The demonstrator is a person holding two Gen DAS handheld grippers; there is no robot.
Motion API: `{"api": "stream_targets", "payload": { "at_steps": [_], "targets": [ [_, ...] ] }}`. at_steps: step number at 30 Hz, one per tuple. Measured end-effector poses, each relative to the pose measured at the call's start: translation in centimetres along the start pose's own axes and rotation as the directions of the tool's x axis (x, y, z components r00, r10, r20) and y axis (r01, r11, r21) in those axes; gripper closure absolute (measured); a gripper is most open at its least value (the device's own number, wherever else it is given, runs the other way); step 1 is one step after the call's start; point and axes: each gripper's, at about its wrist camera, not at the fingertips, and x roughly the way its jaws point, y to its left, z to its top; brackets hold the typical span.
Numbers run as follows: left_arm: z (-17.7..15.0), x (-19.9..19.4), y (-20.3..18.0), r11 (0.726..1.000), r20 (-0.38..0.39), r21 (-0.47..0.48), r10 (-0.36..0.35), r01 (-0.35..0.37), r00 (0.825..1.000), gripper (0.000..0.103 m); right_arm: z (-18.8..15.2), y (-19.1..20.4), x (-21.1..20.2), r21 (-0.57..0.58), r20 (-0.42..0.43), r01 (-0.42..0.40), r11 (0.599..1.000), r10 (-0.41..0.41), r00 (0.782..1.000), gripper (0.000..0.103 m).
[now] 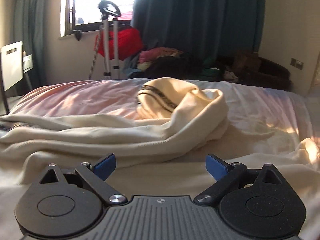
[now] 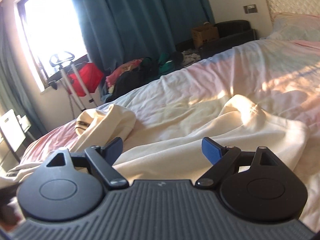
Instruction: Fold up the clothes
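A cream garment (image 1: 104,132) with a dark striped band (image 1: 158,98) lies rumpled across the bed; one part rises in a folded hump (image 1: 192,108). My left gripper (image 1: 161,165) hovers just over its near edge, jaws wide apart, nothing between the blue pads (image 1: 106,165). In the right wrist view the same cream garment (image 2: 200,140) spreads under and ahead of my right gripper (image 2: 162,151), which also stands open and empty, its blue pads (image 2: 212,153) clear of the cloth. The striped band (image 2: 82,124) shows at the left there.
The bed sheet (image 2: 250,64) is pale pink and white, with a pillow (image 2: 296,28) at the head. Beyond the far edge lie a pile of coloured clothes (image 1: 160,58), a garment steamer stand (image 1: 109,40) by the window, dark curtains, a cardboard box (image 2: 204,34) and a dark sofa (image 2: 234,32).
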Motion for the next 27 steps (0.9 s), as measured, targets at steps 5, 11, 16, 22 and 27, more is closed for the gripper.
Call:
{"api": "stream_targets", "payload": {
  "at_steps": [5,11,16,22,27],
  "targets": [
    [3.6,9.3,-7.5,0.994,-0.012,0.104,-0.018,0.019,1.0,0.003,-0.3,-0.8,3.3,0.003,0.051,0.088,0.996,-0.088,0.995,0.016],
    [5.6,18.2,-12.6,0.965,-0.003,0.228,0.133,-0.129,0.991,0.0,-0.8,-2.5,7.1,0.061,0.091,0.165,0.984,-0.17,0.981,0.016],
    [6.8,21.4,-10.0,0.984,-0.045,0.146,0.108,-0.1,0.993,0.069,-1.7,-2.7,9.4,0.055,0.076,0.174,0.983,-0.178,0.981,0.016],
    [10.0,13.8,-1.0,0.997,0.054,-0.06,-0.038,0.042,0.998,0.092,-2.2,-2.3,10.3,0.052,0.055,0.187,0.981,-0.19,0.98,0.016],
    [9.6,9.0,6.4,0.993,0.039,-0.104,0.062,-0.057,0.997,0.092,-1.9,-0.8,8.9,0.066,0.054,0.139,0.988,-0.143,0.988,0.016]
  ]
}}
